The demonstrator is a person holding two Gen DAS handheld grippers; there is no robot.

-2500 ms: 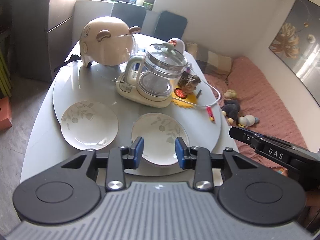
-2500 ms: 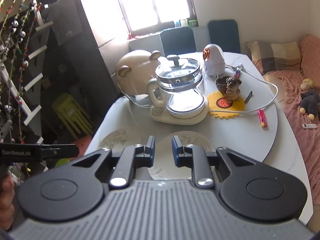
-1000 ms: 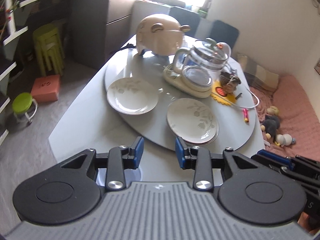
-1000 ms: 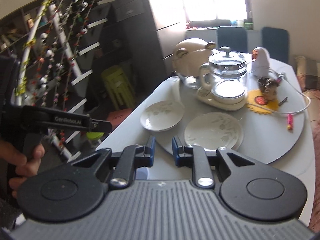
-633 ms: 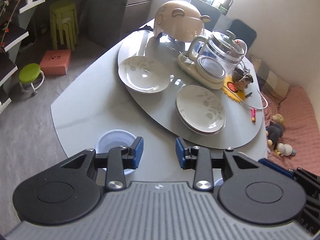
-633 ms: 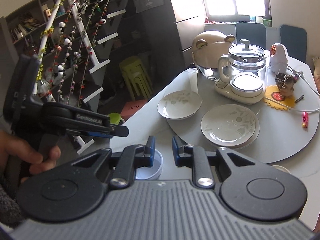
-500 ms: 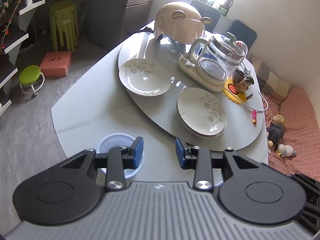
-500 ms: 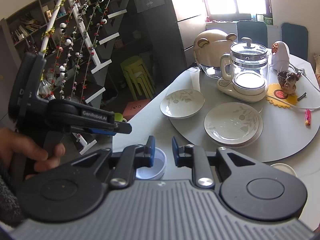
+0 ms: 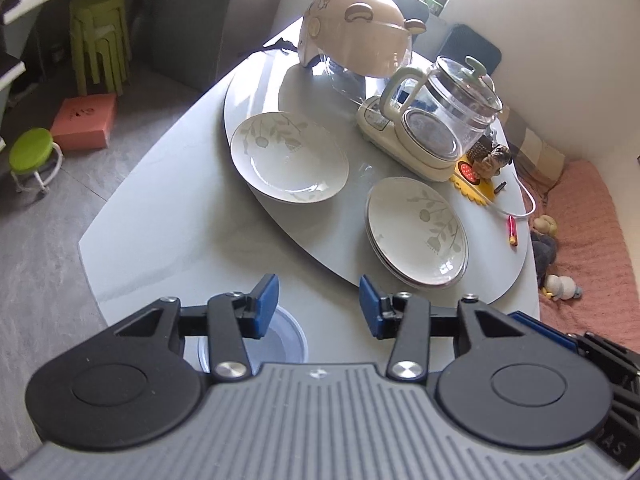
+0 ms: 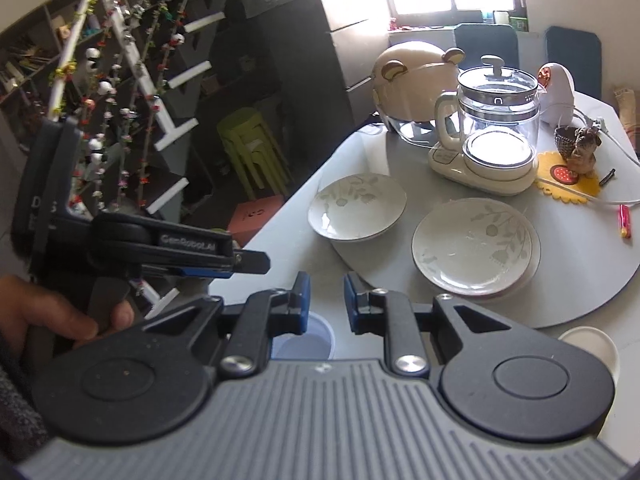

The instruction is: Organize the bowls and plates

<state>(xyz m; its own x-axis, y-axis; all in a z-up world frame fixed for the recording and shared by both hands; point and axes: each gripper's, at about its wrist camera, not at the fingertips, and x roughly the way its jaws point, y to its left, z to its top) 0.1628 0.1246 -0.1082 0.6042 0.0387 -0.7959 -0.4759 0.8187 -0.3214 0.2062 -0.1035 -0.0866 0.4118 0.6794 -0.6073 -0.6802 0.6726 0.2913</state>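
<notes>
Left hand-held gripper (image 9: 318, 306) hangs over the near edge of the counter (image 9: 160, 216) with its jaws apart and nothing between them; they have just been opening wider, which suits the blue bowl (image 9: 280, 340) sitting just below its left finger. Right hand-held gripper (image 10: 325, 304) has its jaws only a narrow gap apart, also empty, and a white bowl (image 10: 592, 344) sits at the counter edge to its right, partly hidden by the gripper body. Two stacks of plates lie on the turntable (image 9: 328, 232): the left plate (image 9: 288, 158) alone, as far as I can tell, and the right stack (image 9: 416, 230) showing at least two rims. The step in hand looks like picking up the blue bowl, so the left gripper should shift left and down until one finger goes inside the bowl and the other outside, then close on the rim (a thin plastic wall probably flexes, so a gentle squeeze should do). Lifting straight up before crossing toward the other bowl would avoid dragging it off the near edge.
</notes>
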